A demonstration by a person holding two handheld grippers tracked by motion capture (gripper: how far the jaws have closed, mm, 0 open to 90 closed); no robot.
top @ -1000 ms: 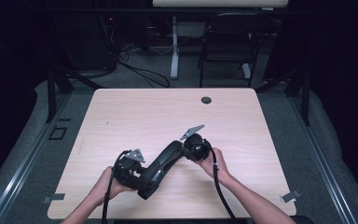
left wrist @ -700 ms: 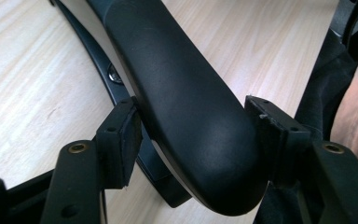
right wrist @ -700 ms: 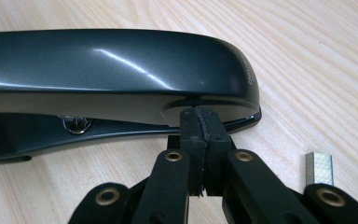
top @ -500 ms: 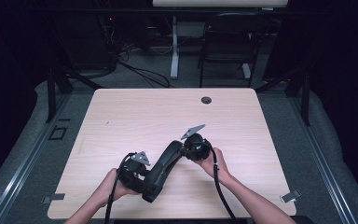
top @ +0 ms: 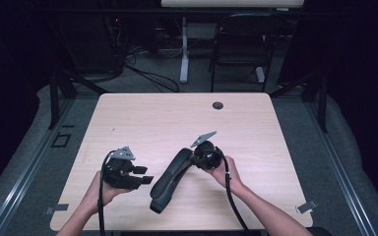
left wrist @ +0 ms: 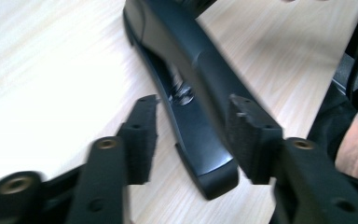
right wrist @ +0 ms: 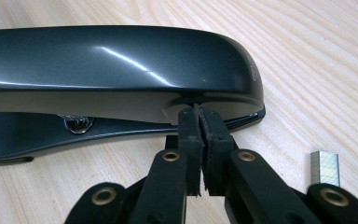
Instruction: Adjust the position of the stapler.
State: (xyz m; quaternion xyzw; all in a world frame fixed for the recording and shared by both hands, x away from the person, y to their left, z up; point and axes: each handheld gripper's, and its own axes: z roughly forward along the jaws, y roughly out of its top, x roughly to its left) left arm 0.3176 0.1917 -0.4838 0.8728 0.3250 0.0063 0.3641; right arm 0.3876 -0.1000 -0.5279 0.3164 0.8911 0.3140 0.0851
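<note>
Right gripper point(right wrist: 200, 154), pressed together, noses the stapler point(top: 170, 179); left gripper point(top: 145, 175) spread at nine o'clock; staple strip point(right wrist: 325, 167) still unloaded.

light: we see the counter point(top: 177, 118) lit from above, the room around it dark | glare: a bright streak on the stapler point(right wrist: 121, 56) top | blur: we find the left gripper point(left wrist: 191, 140) fingers point(left wrist: 140, 135) smeared, near edges soft | focus: wood grain crisp close up

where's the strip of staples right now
In the right gripper view the strip of staples lies on the table at lower right, just right of the right gripper and apart from the black stapler.
</note>
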